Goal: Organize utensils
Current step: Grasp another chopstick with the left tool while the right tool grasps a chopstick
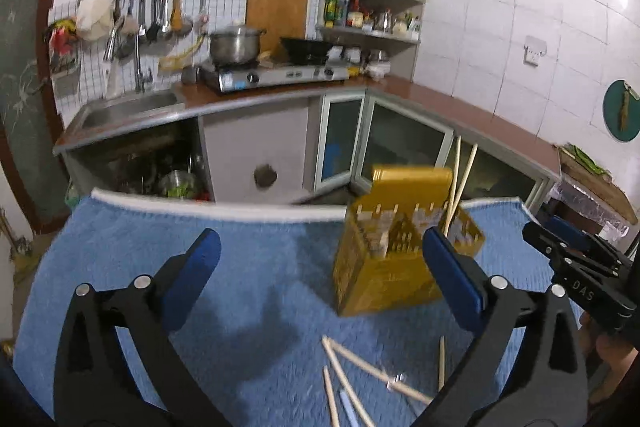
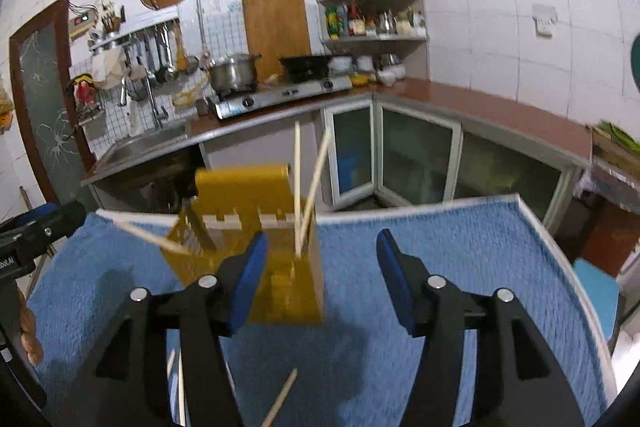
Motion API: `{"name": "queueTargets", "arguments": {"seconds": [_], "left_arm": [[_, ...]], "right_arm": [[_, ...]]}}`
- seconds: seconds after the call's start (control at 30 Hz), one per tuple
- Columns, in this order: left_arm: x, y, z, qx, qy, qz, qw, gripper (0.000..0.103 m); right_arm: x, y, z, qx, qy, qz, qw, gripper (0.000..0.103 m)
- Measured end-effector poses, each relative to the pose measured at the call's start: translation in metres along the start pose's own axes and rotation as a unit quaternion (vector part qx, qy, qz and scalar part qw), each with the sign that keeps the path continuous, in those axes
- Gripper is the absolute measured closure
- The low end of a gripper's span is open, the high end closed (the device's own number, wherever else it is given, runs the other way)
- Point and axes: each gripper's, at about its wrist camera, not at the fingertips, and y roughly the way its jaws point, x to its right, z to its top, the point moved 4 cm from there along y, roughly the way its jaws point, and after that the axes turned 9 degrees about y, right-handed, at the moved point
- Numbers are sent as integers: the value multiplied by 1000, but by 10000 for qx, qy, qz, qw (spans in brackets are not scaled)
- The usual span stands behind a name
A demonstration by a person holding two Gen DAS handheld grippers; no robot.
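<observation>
Two chopsticks (image 2: 304, 187) stood in the yellow holder (image 2: 276, 267) on the blue towel (image 2: 460, 247) covering the table, with several more chopsticks (image 1: 360, 379) lying loose on the towel nearer the camera. Left tongs (image 1: 320, 279) were spread wide, right tongs (image 2: 320, 275) spread too, nothing pinched in either. Kitchen counter (image 1: 440, 99) sat behind.

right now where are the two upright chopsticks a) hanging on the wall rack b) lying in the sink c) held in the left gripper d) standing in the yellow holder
d: two chopsticks rise out of the yellow holder on the blue towel, while both grippers are open and hold nothing.
</observation>
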Motion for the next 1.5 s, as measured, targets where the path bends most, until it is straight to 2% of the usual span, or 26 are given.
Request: {"name": "queueTargets", "arguments": {"seconds": [0.37, 0.57, 0.93, 1.17, 1.33, 1.43, 1.5], "left_arm": [[2, 32, -94, -1048, -116, -6, 9944, 5], [4, 44, -127, -1200, -173, 3, 9926, 5], [9, 62, -149, -1542, -94, -26, 9880, 5], [9, 62, -151, -1522, 100, 251, 9880, 7], [11, 68, -156, -1727, 49, 19, 9850, 35], [13, 72, -160, -1844, 25, -104, 9828, 46], [16, 72, -159, -1819, 61, -141, 9832, 49]], "right_arm": [[13, 17, -90, -545, 206, -334, 9977, 47], [7, 27, -122, -614, -27, -462, 9970, 47], [5, 42, -134, -864, -174, -635, 9941, 47], [2, 49, -142, -1135, -260, -634, 9912, 47], [1, 53, -145, -1258, -258, -620, 9898, 48], [-2, 56, -147, -1354, -294, -584, 9886, 51], [-5, 59, -149, -1444, -303, -517, 9877, 59]]}}
